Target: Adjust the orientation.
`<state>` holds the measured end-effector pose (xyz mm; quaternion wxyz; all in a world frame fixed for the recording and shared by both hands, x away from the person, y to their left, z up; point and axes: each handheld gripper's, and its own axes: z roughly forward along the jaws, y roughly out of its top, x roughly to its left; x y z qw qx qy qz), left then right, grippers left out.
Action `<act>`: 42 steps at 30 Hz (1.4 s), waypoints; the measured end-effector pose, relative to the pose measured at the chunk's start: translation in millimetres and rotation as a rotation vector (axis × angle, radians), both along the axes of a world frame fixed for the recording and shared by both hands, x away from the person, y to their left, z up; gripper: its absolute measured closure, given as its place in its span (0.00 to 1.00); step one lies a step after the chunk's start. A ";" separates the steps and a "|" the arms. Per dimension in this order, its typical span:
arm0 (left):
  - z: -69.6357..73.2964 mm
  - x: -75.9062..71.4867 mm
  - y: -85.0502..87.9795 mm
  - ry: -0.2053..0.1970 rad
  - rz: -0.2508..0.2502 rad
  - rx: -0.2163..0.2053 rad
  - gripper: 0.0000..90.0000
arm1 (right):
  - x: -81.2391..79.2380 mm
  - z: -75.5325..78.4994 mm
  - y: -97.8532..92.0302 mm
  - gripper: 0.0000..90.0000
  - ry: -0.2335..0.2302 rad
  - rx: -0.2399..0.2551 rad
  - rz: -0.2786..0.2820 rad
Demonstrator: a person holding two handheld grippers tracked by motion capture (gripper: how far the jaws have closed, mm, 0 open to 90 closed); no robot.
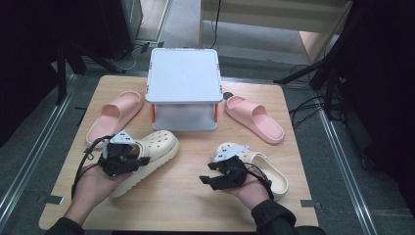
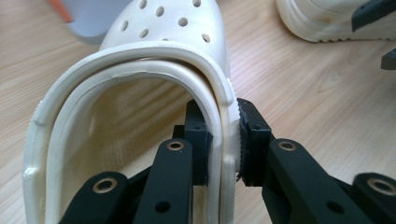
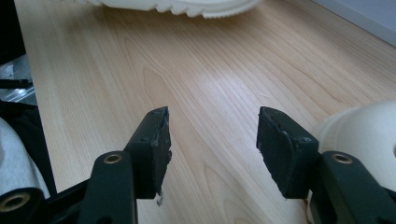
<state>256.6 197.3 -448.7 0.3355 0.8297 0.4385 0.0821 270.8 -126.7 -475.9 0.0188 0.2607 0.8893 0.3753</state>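
Looked like a lab or recording studio: a small wooden tabletop (image 1: pixel 186 196) stood on grey carpet, metal floor rails (image 1: pixel 29 161) ran along both sides, black stand legs (image 1: pixel 313 73) and loose cables (image 1: pixel 306 105) sat around it, dark equipment at the edges.

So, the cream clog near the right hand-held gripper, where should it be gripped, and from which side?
Grip the cream clog at the side wall of its heel opening, coming from the person's side, one jaw inside and one outside. That rim is thin and stands upright, while the toe is wide and rounded. The right hand-held gripper is open beside it; the left hand-held gripper holds the other clog that way.
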 end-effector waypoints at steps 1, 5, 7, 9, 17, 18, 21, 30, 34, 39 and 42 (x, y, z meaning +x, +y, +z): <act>-1.0 2.0 -4.1 0.005 -0.013 0.002 0.86 | -1.0 -0.2 -2.4 0.50 -0.002 -0.001 -0.007; -3.4 7.9 -17.6 0.010 -0.044 0.008 0.86 | -4.3 -0.5 -9.1 0.50 0.001 0.001 -0.033; -3.8 10.8 -23.3 0.011 -0.059 0.009 0.86 | -5.7 -0.7 -12.1 0.50 0.003 0.001 -0.045; -4.3 12.9 -28.4 0.013 -0.069 0.010 0.86 | -7.0 -0.9 -14.9 0.50 0.005 0.000 -0.055; -8.9 21.2 -40.3 0.023 -0.108 0.026 0.85 | -12.2 -2.3 -22.6 0.50 0.007 -0.006 -0.082; -9.4 21.6 -41.5 0.024 -0.105 0.023 0.85 | -12.8 -2.4 -23.4 0.50 0.009 -0.005 -0.087; -11.5 22.7 -45.0 0.031 -0.125 0.030 0.85 | -13.9 -2.8 -25.9 0.49 0.010 -0.003 -0.097; -21.8 21.0 -57.8 0.060 -0.174 0.045 0.85 | -16.5 -2.5 -31.1 0.49 0.011 0.001 -0.114; -26.3 19.9 -59.2 0.070 -0.183 0.045 0.85 | -17.0 -2.5 -30.7 0.49 0.014 0.000 -0.113; -29.9 20.3 -58.6 0.085 -0.193 0.035 0.82 | -17.1 -3.6 -27.6 0.49 0.015 0.003 -0.100; -29.0 20.2 -57.5 0.093 -0.195 0.017 0.80 | -17.0 -3.8 -25.4 0.49 0.010 0.009 -0.094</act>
